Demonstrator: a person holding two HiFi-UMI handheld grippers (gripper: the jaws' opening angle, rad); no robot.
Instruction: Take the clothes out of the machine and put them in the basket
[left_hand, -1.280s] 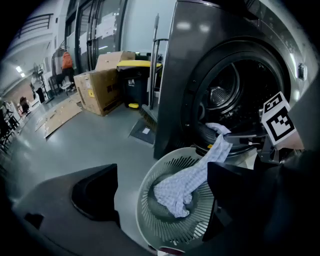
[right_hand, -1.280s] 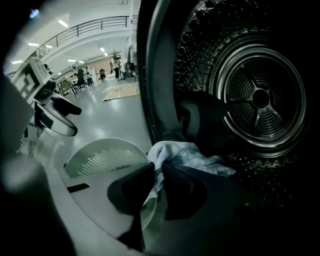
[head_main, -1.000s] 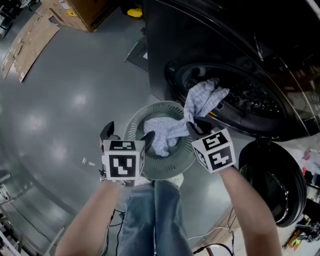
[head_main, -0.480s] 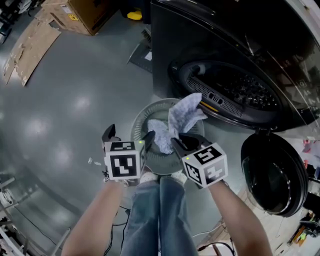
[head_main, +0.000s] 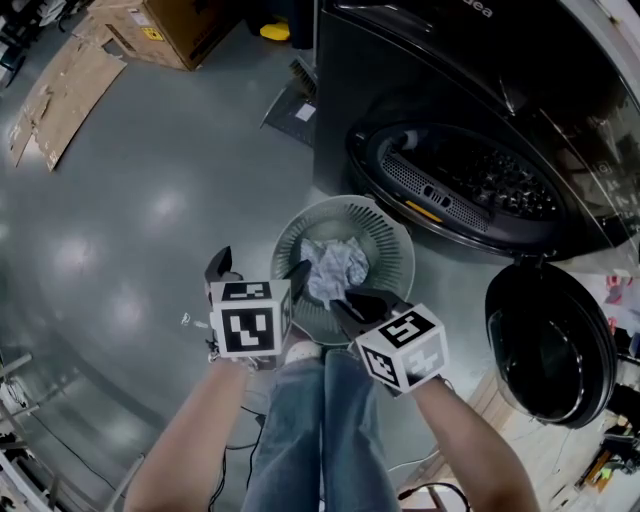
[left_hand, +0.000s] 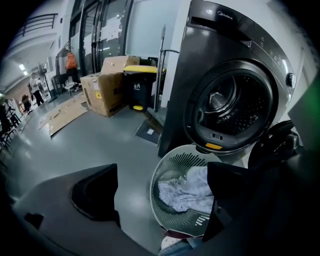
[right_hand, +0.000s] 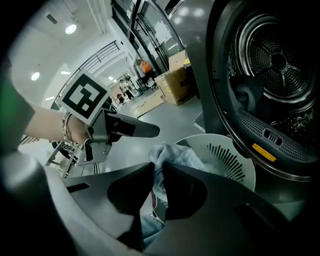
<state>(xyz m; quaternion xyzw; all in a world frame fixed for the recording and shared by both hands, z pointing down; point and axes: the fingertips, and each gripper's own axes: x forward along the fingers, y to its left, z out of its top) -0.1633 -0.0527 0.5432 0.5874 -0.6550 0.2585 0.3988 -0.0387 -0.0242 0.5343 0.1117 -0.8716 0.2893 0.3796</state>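
A pale blue cloth (head_main: 338, 266) lies bunched in the round grey basket (head_main: 392, 243) on the floor in front of the dark washing machine (head_main: 470, 180). My right gripper (head_main: 353, 299) hangs over the basket's near edge, shut on a fold of that cloth (right_hand: 169, 156); its jaws (right_hand: 156, 172) pinch the fabric between them. My left gripper (head_main: 258, 272) stays just left of the basket, open and holding nothing. In the left gripper view the basket (left_hand: 170, 165) and cloth (left_hand: 187, 192) show between the open fingers (left_hand: 95, 192). No cloth shows in the drum (left_hand: 230, 105).
The machine's round door (head_main: 548, 340) hangs open at the right. A cardboard box (head_main: 165, 25), flattened cardboard (head_main: 55, 85) and a yellow-lidded bin (left_hand: 140, 87) stand on the grey floor at the far left. The person's jeans (head_main: 310, 440) are below the basket.
My right gripper has carried the cloth from the machine's opening down and left over the basket, where the cloth is now bunched. The left gripper has hardly moved.
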